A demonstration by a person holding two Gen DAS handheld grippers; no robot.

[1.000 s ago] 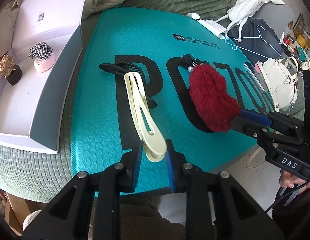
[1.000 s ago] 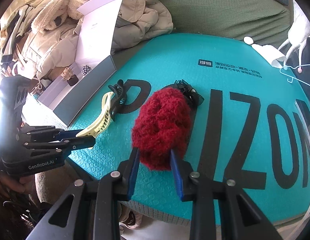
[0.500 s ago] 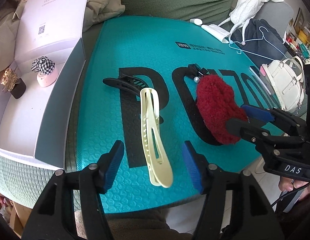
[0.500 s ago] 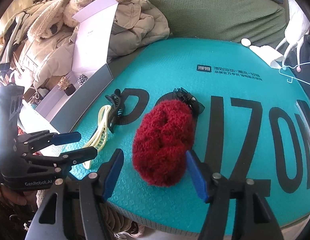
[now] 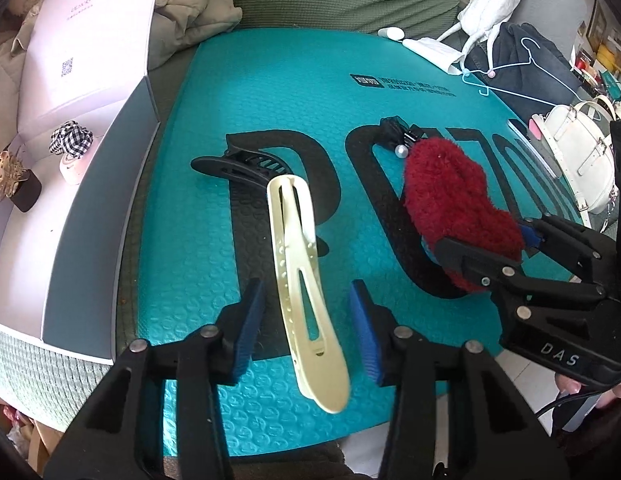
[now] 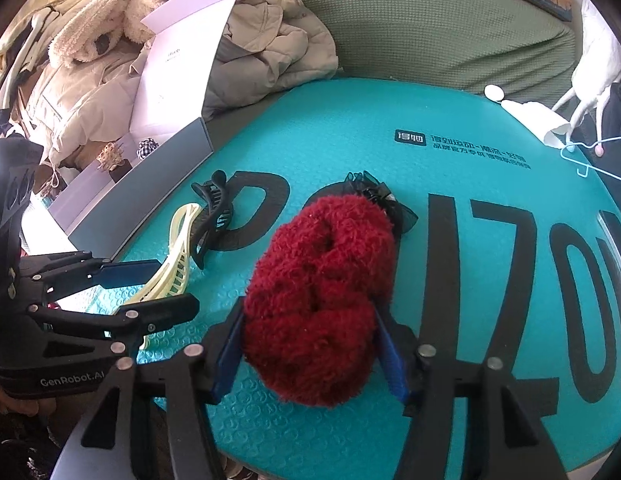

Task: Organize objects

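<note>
Though open, box (image 5: 82, 240): checked scrunchie (image 5: 71, 138) inside.

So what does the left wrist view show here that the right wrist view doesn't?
Only the left wrist view shows the white handbag and the pearl beside the red scrunchie. Only the right wrist view shows the fleece-lined coat heaped behind the open box. Both show the cream hair clip, the black claw clip, the teal mat, and both grippers, whose jaws have just been closing around the clip and the scrunchie.
</note>
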